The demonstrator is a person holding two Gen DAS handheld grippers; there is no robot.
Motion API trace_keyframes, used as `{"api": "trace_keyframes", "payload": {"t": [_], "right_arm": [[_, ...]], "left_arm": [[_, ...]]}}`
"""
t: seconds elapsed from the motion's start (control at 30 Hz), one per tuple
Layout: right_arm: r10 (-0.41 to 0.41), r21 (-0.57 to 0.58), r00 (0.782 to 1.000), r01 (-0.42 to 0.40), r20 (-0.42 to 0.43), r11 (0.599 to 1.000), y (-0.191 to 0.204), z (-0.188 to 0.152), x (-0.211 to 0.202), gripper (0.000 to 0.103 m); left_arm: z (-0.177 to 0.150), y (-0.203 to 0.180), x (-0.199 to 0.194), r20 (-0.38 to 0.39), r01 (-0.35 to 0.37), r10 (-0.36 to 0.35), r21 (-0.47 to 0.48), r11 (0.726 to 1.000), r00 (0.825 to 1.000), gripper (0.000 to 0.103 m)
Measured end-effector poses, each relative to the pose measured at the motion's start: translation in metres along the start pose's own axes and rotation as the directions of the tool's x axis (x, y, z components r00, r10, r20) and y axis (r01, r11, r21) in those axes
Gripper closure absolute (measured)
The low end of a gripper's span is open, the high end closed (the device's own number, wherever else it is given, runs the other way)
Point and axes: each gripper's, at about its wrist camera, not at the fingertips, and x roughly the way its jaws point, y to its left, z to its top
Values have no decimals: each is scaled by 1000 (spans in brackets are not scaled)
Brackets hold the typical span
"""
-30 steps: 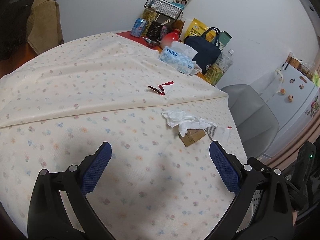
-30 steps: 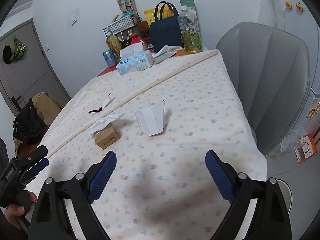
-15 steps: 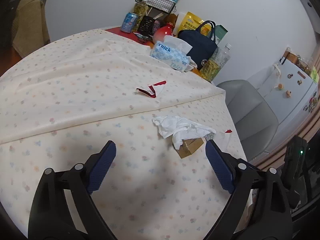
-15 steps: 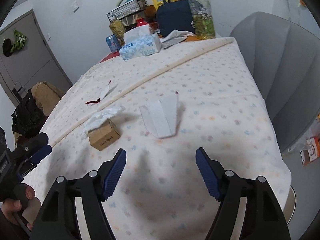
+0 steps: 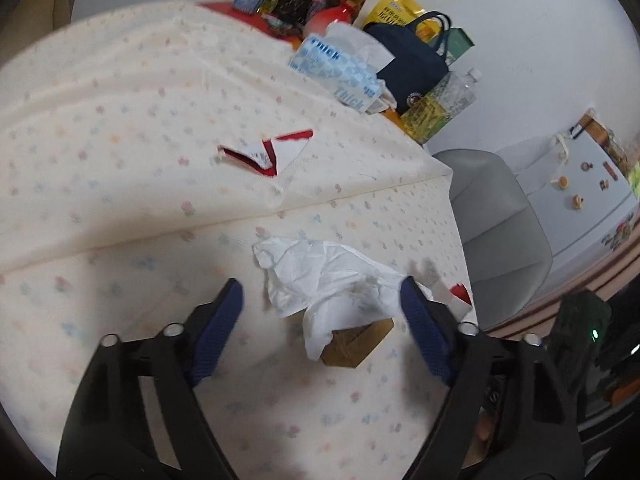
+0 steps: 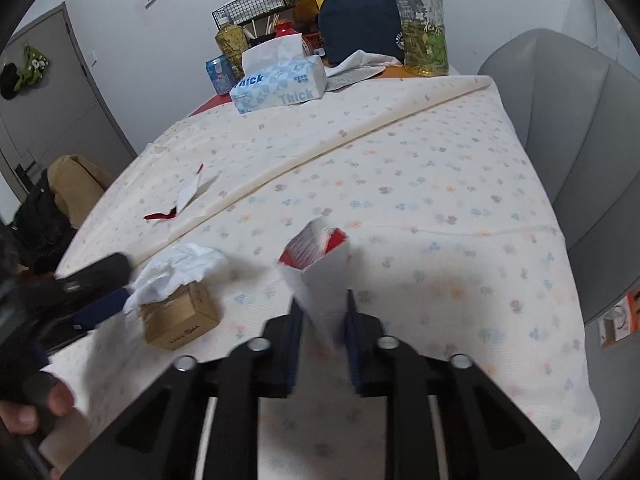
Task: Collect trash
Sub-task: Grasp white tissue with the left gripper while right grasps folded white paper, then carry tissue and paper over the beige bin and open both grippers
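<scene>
My right gripper [image 6: 322, 320] is shut on a white paper wrapper [image 6: 320, 276] with a red printed inside, lifted at its far end off the flowered tablecloth. My left gripper [image 5: 320, 316] is open, its fingers on either side of a crumpled white tissue [image 5: 324, 276] that lies over a small brown cardboard box [image 5: 356, 340]. The tissue [image 6: 176, 270] and the box [image 6: 180, 316] also show in the right wrist view, with the left gripper's fingers [image 6: 100, 308] beside them. A torn red and white wrapper [image 5: 272, 154] lies farther back on the cloth; it also shows in the right wrist view [image 6: 180, 200].
A blue tissue box [image 6: 280, 84], a navy bag [image 6: 360, 20], a drink bottle [image 6: 424, 28], a can [image 6: 218, 74] and a wire basket [image 6: 256, 0] crowd the table's far end. A grey chair [image 6: 580, 140] stands at the table's right side.
My right gripper has moved forward and shut on the white paper wrapper, which now stands up from the cloth. My left gripper has moved forward until its open fingers flank the tissue and box.
</scene>
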Motion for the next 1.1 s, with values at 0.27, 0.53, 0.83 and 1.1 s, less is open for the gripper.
{"api": "trace_keyframes", "payload": {"t": [0.27, 0.53, 0.83, 1.1], "right_arm": [[25, 14, 999, -25, 22, 1000, -6, -15, -28, 93], [92, 19, 995, -93, 45, 996, -3, -32, -58, 93], [82, 40, 988, -88, 130, 995, -11, -42, -115, 93], [15, 71, 985, -27, 170, 997, -42, -55, -158, 93]], "left_arm": [[-2, 5, 5, -18, 14, -15, -49, 999, 1000, 91], [-4, 1, -60, 163, -2, 9, -42, 999, 987, 92], [-33, -24, -90, 190, 18, -24, 30, 999, 982, 92], [-72, -66, -79, 143, 40, -58, 124, 991, 988, 92]]}}
